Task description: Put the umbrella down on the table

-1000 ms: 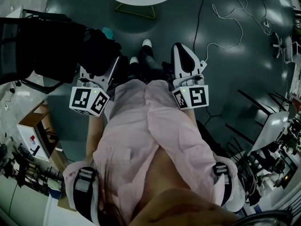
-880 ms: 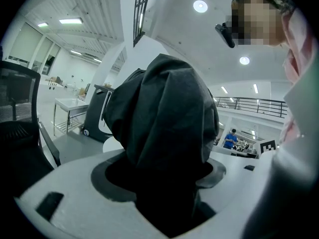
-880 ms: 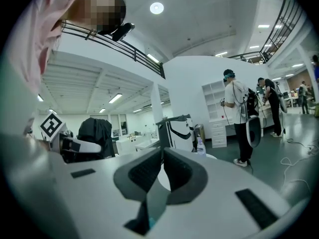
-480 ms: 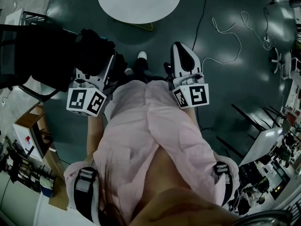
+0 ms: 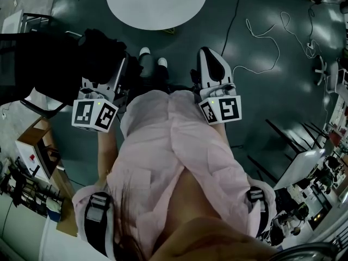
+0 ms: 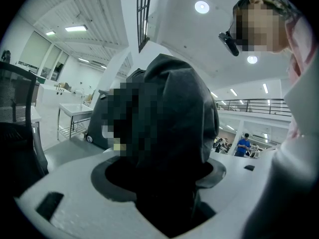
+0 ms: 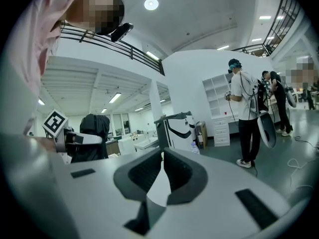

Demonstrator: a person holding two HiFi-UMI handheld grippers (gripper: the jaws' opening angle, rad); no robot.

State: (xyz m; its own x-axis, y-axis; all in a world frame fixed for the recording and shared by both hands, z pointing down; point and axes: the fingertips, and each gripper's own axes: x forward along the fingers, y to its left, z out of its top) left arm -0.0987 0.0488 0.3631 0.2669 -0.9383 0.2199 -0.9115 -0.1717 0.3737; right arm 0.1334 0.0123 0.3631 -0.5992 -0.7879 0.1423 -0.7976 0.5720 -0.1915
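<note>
The umbrella (image 5: 95, 56) is a folded bundle of black fabric. In the head view it sticks out ahead of my left gripper (image 5: 120, 69) at the left, above the dark floor. The left gripper view shows the umbrella (image 6: 174, 108) filling the gap between the jaws of the left gripper (image 6: 162, 183), which are shut on it. My right gripper (image 5: 206, 56) is held level at the right, its jaws (image 7: 162, 156) shut with nothing between them. A round white table (image 5: 156, 4) stands ahead at the top of the head view. The right gripper view catches the umbrella (image 7: 94, 133) off to the left.
A black chair (image 5: 24, 58) stands at the left, beside the umbrella. White cables (image 5: 261, 37) trail over the floor at the right. Cluttered desks line the left (image 5: 32, 162) and right (image 5: 321, 173) edges. Two people (image 7: 246, 118) stand by shelves at the right.
The round table has come lower and fuller into the head view. Both grippers have travelled toward it over the floor, the left one drifting a little left with the umbrella.
</note>
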